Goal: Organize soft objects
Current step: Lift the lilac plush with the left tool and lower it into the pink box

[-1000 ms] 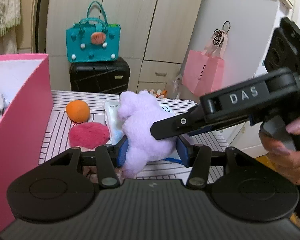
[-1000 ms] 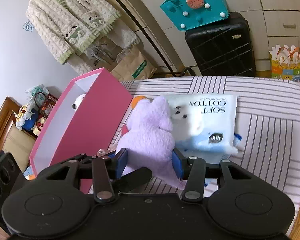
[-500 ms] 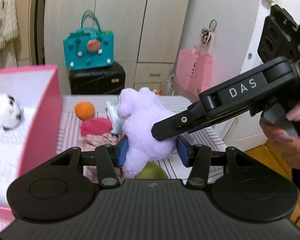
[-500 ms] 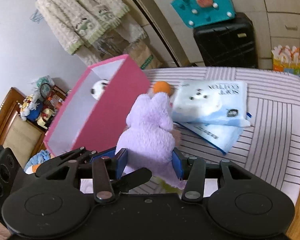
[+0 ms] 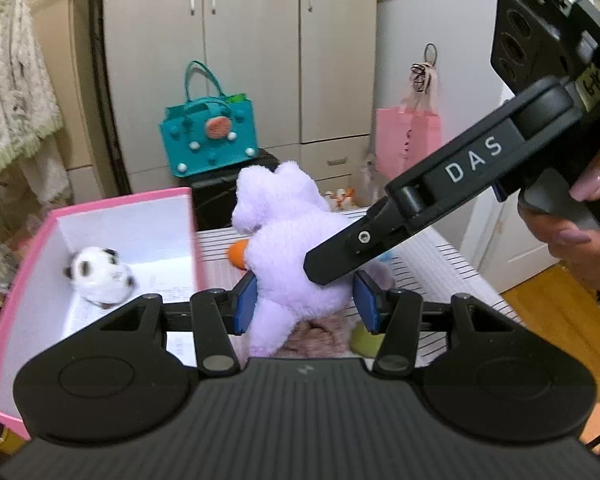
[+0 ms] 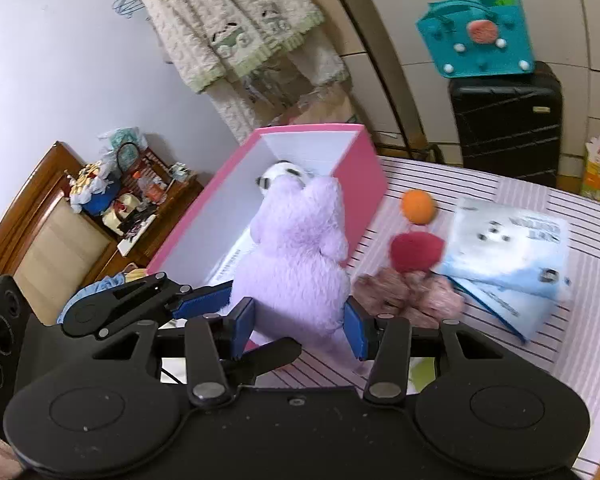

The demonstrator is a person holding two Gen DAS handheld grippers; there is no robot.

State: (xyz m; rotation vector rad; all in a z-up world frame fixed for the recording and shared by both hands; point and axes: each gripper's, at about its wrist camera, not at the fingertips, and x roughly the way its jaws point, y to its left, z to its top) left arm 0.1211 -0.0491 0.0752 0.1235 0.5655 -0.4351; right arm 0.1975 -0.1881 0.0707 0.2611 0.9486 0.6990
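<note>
Both the left gripper (image 5: 306, 306) and right gripper (image 6: 298, 330) pinch a purple plush toy (image 6: 296, 268), held above the pink box's (image 6: 364, 184) right wall, near the striped tabletop's (image 6: 540, 340) left edge.

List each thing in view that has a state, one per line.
Left gripper: shut on purple plush toy.
Right gripper: shut on purple plush toy.
Purple plush toy: held aloft at the pink box's rim.
Pink box: open, black-and-white plush inside.
Wardrobe doors: closed.
</note>
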